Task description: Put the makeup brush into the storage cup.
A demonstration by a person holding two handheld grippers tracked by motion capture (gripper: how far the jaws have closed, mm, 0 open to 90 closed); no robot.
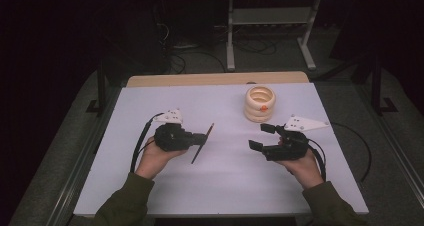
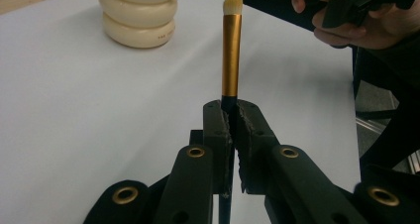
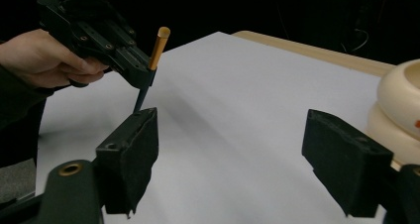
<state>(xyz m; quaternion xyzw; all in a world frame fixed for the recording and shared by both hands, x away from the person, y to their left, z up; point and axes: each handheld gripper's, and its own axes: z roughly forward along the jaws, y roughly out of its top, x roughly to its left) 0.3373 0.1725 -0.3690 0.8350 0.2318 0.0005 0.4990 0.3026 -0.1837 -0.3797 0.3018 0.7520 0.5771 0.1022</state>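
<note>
My left gripper is shut on a makeup brush at the table's centre left. In the left gripper view the brush stands up from the pinched jaws, showing a gold ferrule and a pale tuft, with its dark handle running down between them. My right gripper is at the centre right, open, with bare table between its pads. It points left toward the brush and the left gripper. A cream holder of stacked rings stands upright behind the right gripper.
The white table top has a wooden strip along its far edge. A grey metal stand and cables are on the dark floor beyond. A black cable trails off the table's right side.
</note>
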